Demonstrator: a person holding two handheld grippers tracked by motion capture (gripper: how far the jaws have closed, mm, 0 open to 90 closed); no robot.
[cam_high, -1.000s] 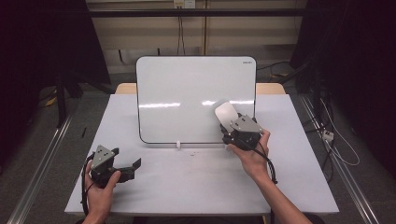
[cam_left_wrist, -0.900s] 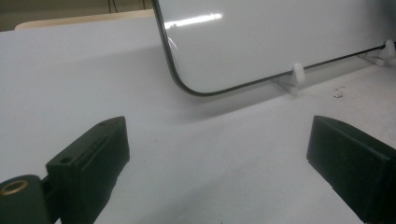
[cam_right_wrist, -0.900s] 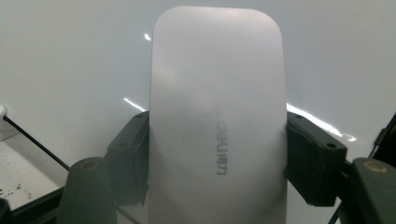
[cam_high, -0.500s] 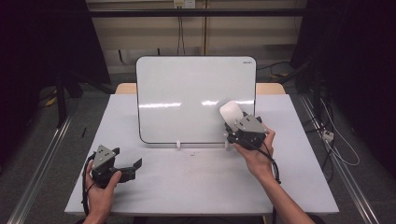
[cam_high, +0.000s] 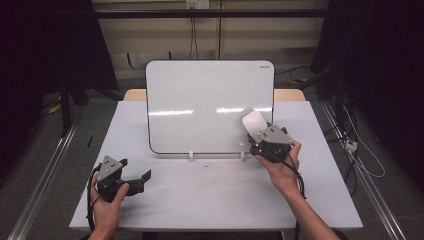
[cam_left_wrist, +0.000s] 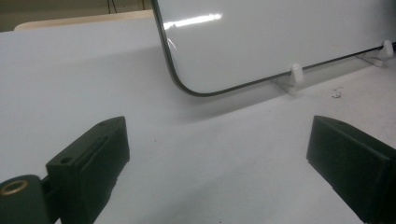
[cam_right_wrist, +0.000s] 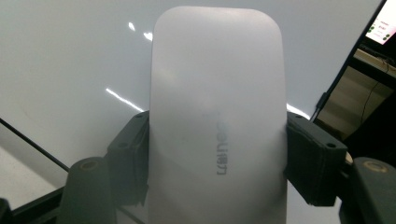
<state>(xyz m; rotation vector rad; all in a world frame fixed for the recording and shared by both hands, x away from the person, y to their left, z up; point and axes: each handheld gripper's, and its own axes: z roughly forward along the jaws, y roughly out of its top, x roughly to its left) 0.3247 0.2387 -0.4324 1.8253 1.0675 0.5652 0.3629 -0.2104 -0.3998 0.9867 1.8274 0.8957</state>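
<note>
While the left gripper (cam_high: 142, 180) rests low on the white table (cam_high: 210, 200) at the near left corner, its jaws stand wide apart with nothing between them; the left gripper view shows bare tabletop in the gap. Further right, the whiteboard (cam_high: 200, 100) stands upright on small white feet (cam_high: 190, 155) at the middle of the table. Its surface appears blank, with no marks visible. At the right, the right gripper (cam_high: 256, 134) is clamped on a white eraser (cam_high: 253, 121), one pad on each long side, as the right gripper view confirms. The eraser sits at the lower right area of the board face; contact with the surface cannot be determined. Judged from this state, pickup of the eraser is complete and the visible board is clean. Remaining work, if any, is probably a final pass and setting the eraser down.
</note>
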